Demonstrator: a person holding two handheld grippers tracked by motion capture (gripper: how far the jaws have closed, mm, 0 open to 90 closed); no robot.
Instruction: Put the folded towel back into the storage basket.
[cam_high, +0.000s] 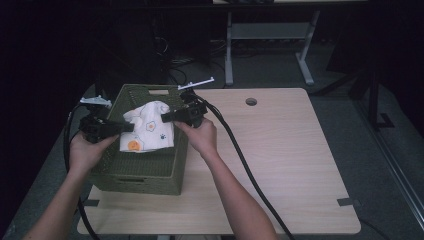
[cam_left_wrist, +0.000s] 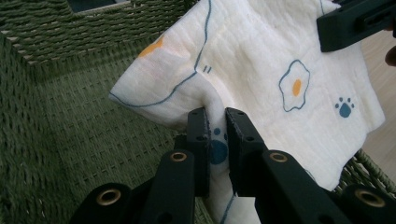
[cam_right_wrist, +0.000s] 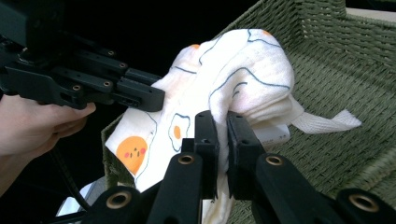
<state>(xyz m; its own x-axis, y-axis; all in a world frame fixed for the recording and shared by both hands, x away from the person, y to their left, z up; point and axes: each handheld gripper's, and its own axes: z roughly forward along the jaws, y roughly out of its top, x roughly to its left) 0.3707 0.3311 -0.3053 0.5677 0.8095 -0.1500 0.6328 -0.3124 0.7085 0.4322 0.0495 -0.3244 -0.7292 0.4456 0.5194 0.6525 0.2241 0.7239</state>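
I've got the cloth (cam_high: 148, 129) pinched in both the left gripper (cam_high: 127, 127) and the right gripper (cam_high: 166, 118), hanging centre-left of frame over the green basket (cam_high: 131, 181) — gripped, not yet laid inside, so lowering and letting go remain.

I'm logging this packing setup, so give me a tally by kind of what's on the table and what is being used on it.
Woven green basket: 1
White printed cloth, held over the basket: 1
Black handheld tool: 2, the left tool and the right tool, each shut on the cloth
Wooden table: 1
Total: 5
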